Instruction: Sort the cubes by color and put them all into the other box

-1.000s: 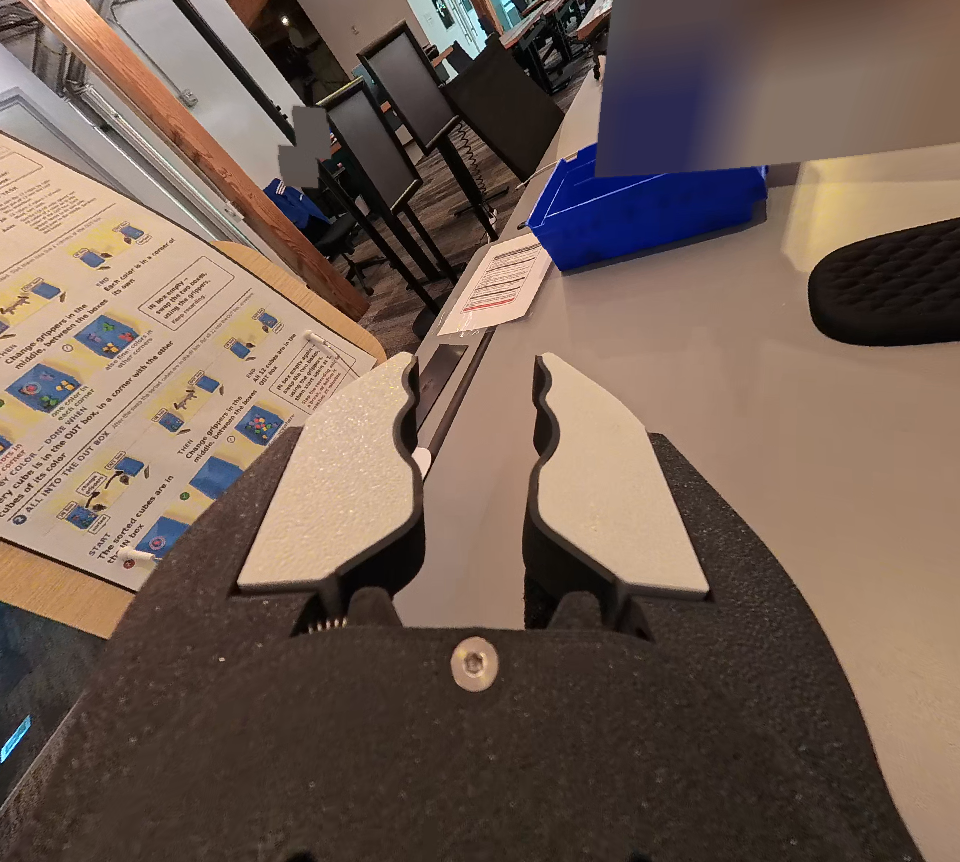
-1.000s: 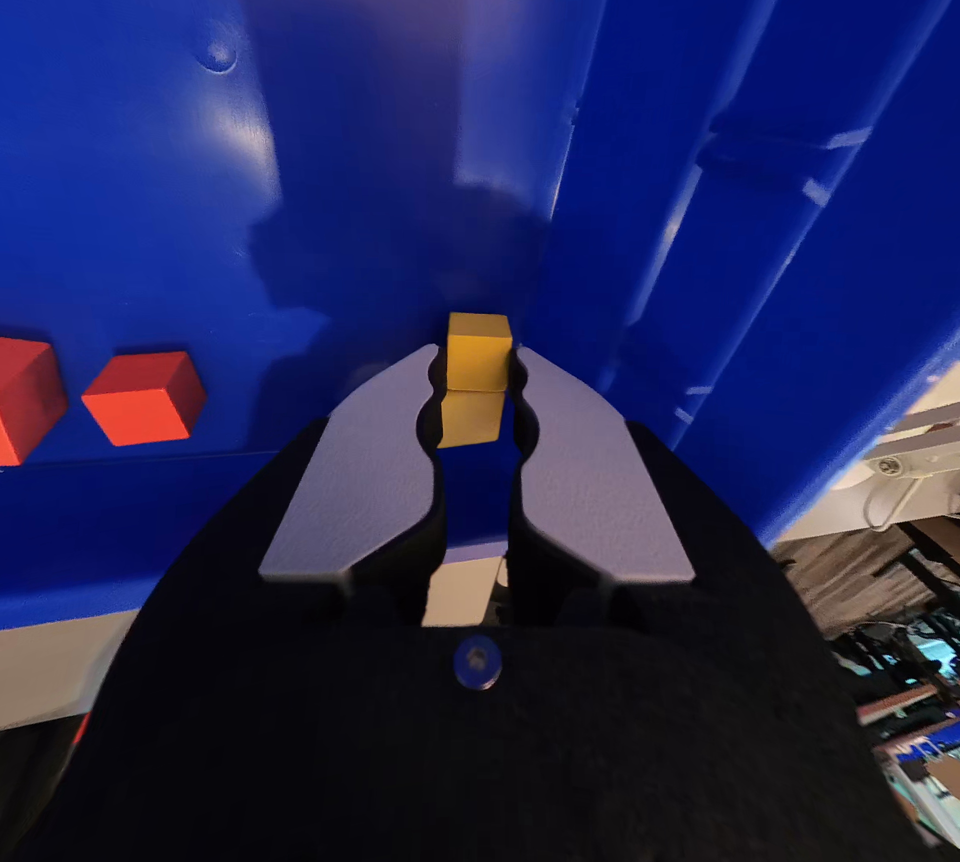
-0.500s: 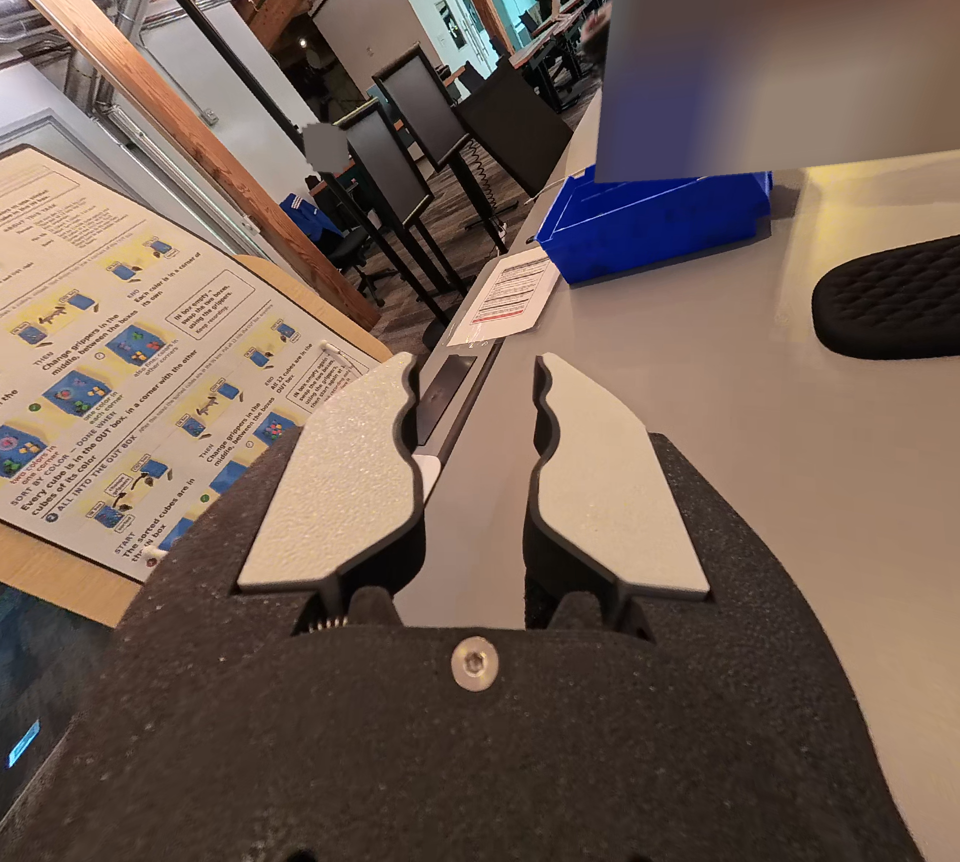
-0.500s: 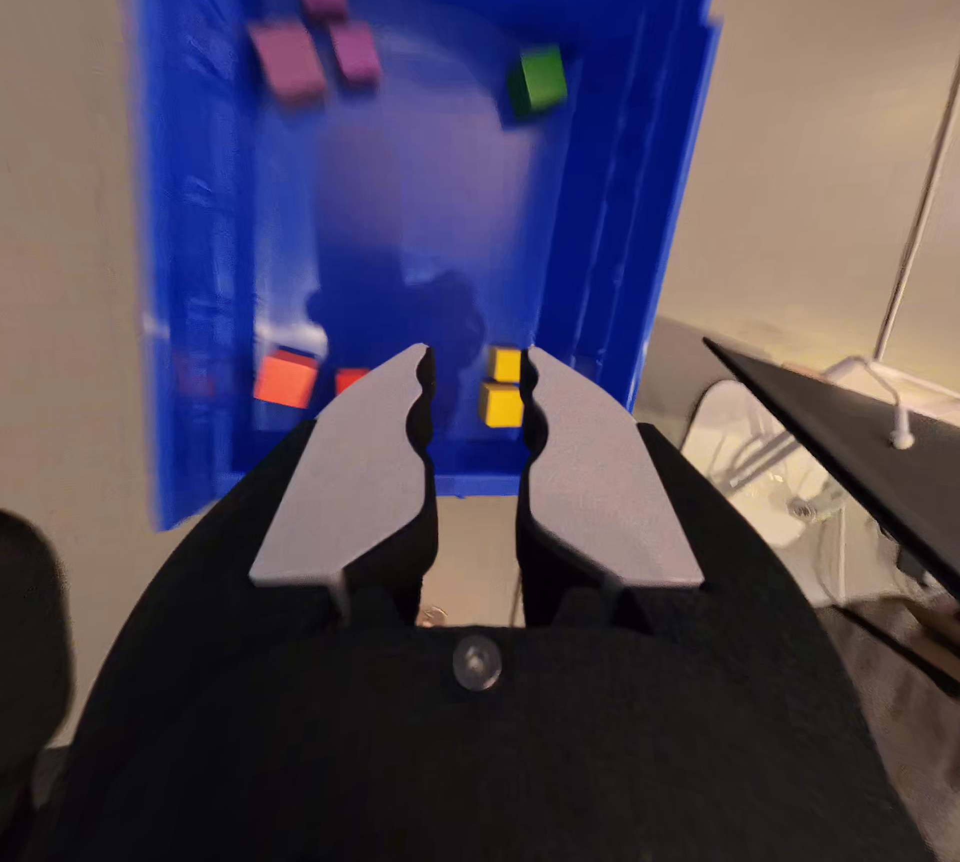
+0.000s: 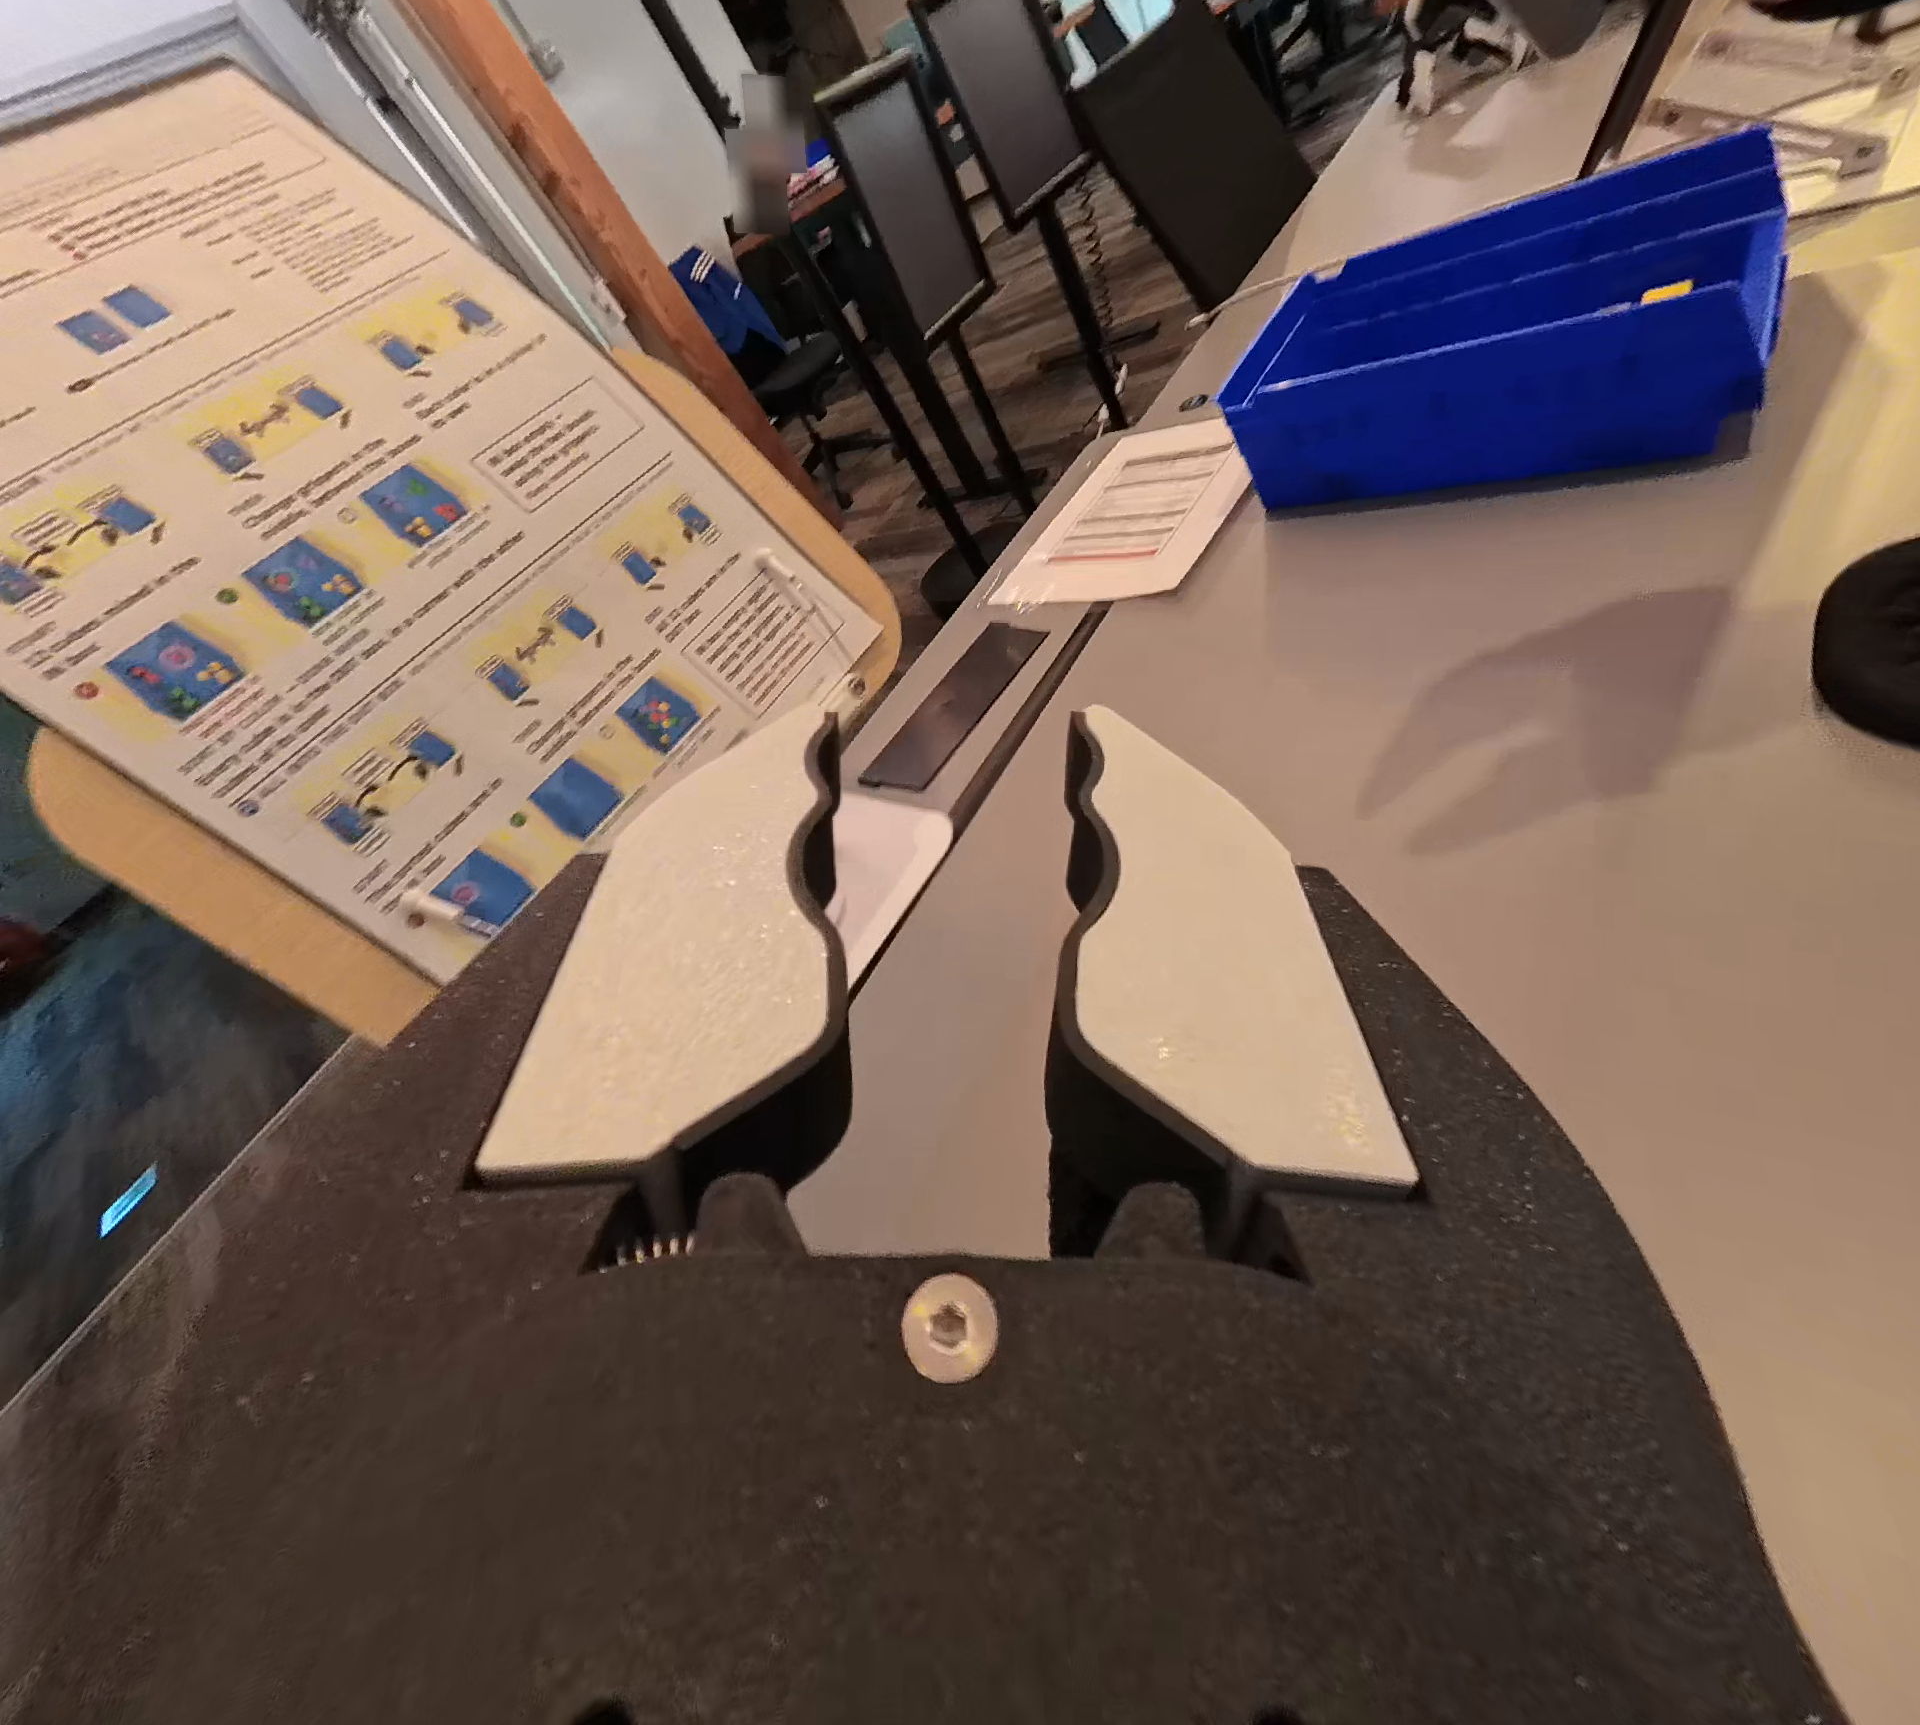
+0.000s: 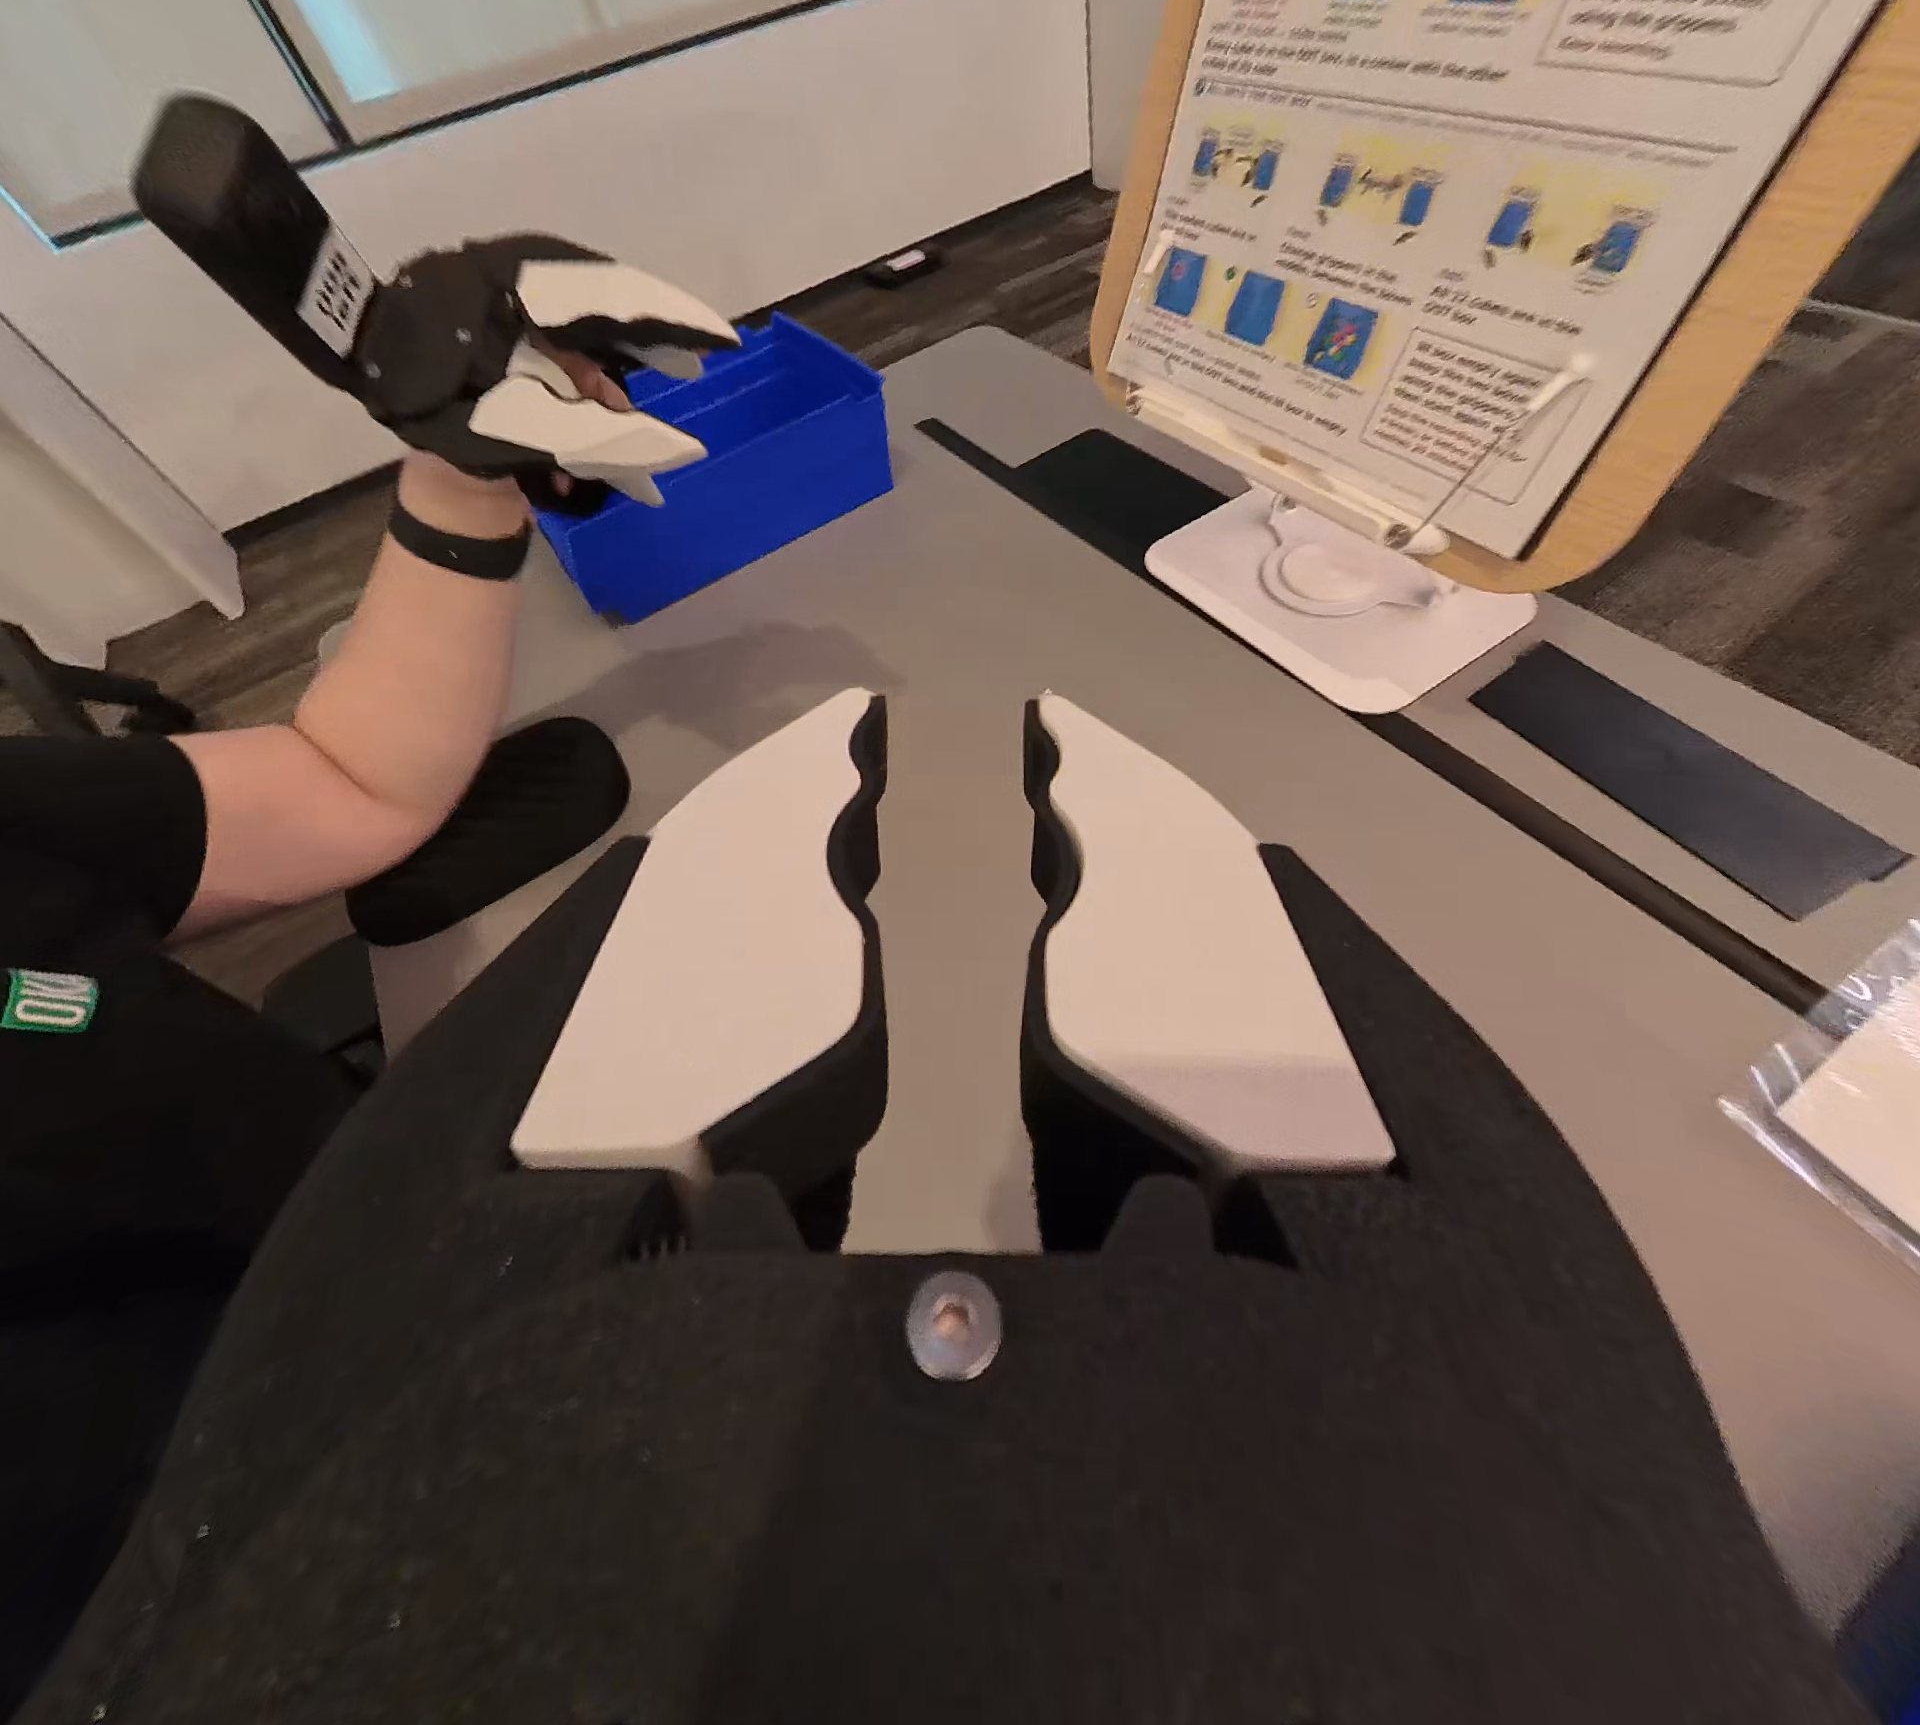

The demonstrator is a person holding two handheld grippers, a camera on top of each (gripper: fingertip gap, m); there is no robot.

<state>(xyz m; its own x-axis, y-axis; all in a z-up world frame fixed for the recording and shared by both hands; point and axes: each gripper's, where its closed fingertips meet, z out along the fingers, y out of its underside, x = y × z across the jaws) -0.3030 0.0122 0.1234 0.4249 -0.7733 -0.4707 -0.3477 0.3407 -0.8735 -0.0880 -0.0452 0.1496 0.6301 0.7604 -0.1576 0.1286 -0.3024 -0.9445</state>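
Observation:
In the left wrist view, a blue box (image 5: 1507,366) stands on the grey table (image 5: 1455,844) at the far right, with a bit of a yellow cube (image 5: 1665,291) showing over its wall. My left gripper (image 5: 951,730) is open and empty, well short of that box. In the right wrist view, my right gripper (image 6: 956,707) is open and empty over the bare table (image 6: 1039,595). A second blue box (image 6: 748,470) stands far left; I cannot see inside it. The left gripper (image 6: 707,397) shows there too, held up in a hand, jaws apart, in front of that box.
An instruction board (image 6: 1455,148) on a white stand (image 6: 1340,626) stands at the table's far edge; it also shows in the left wrist view (image 5: 312,532). A sleeved paper sheet (image 5: 1132,512) lies beside the first box. A black pad (image 6: 488,823) lies under the person's forearm (image 6: 395,709).
My right gripper has left the yellow cubes in the box corner, pulled out and swung away to face the middle of the table. The left gripper has lifted and turned slightly.

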